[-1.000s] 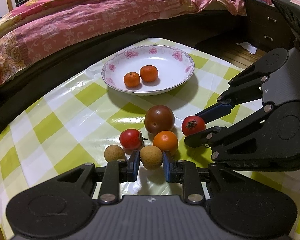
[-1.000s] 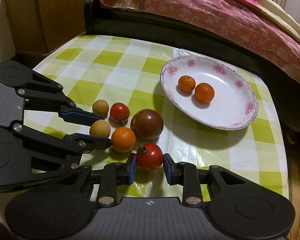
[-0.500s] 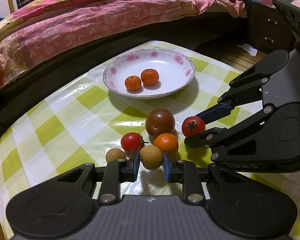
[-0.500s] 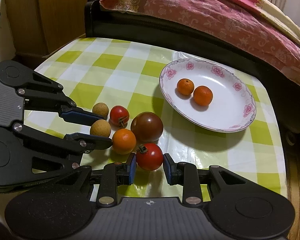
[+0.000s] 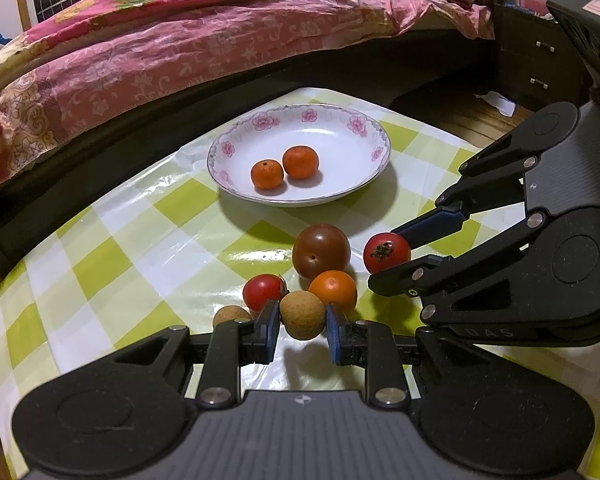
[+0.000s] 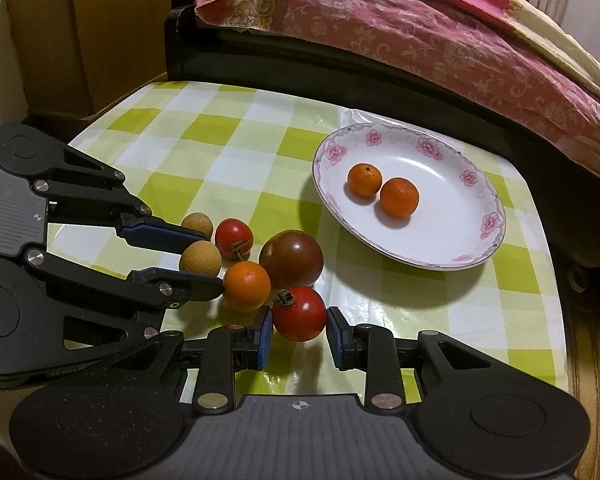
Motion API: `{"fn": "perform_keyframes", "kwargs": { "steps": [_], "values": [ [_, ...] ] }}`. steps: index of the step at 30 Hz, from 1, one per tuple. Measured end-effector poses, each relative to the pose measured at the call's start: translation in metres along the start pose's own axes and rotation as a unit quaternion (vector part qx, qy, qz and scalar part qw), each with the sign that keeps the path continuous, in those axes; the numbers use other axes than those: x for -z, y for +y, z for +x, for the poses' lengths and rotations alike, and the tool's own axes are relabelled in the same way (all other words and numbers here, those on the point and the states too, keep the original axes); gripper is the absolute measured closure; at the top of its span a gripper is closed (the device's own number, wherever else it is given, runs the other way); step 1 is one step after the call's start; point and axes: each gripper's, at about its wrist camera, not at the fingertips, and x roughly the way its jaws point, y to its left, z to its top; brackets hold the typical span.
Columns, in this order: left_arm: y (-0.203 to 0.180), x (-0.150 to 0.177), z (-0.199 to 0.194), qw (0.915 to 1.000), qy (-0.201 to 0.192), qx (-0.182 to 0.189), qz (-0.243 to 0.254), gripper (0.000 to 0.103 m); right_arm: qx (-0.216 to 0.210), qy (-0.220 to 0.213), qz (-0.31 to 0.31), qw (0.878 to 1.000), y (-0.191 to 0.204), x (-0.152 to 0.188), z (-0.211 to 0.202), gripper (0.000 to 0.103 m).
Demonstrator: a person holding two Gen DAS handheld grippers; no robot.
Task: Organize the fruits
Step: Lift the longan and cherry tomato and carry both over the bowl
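My left gripper (image 5: 302, 316) is shut on a tan longan (image 5: 302, 314), its blue pads against both sides. My right gripper (image 6: 300, 320) is shut on a red tomato (image 6: 300, 314) with a dry stem. Each gripper shows in the other's view, with the right gripper (image 5: 386, 256) at that frame's right side. Close around them on the checked cloth lie a dark brown tomato (image 5: 321, 250), an orange mandarin (image 5: 333, 290), a second red tomato (image 5: 263, 292) and another longan (image 5: 230, 314). Beyond stands a white flowered plate (image 5: 356, 124) holding two mandarins (image 5: 267, 174).
The small table (image 6: 228, 152) has a green and white checked cover. A bed with a pink quilt (image 5: 180, 52) runs along its far side, and its dark frame stands close behind the plate. A dark drawer unit (image 5: 540, 64) is at the back right.
Both grips are unchanged. The plate and the loose fruit sit slightly lower in each view than a second ago.
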Motion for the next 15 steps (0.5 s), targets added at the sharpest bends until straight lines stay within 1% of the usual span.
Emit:
{"fn": "perform_keyframes", "kwargs": {
  "steps": [15],
  "values": [
    [-0.0018,-0.0065,-0.0013,0.9999,-0.016,0.001,0.001,0.071,0.008,-0.011,0.012,1.000,-0.0082,-0.0041,-0.0051,0.078]
  ]
}}
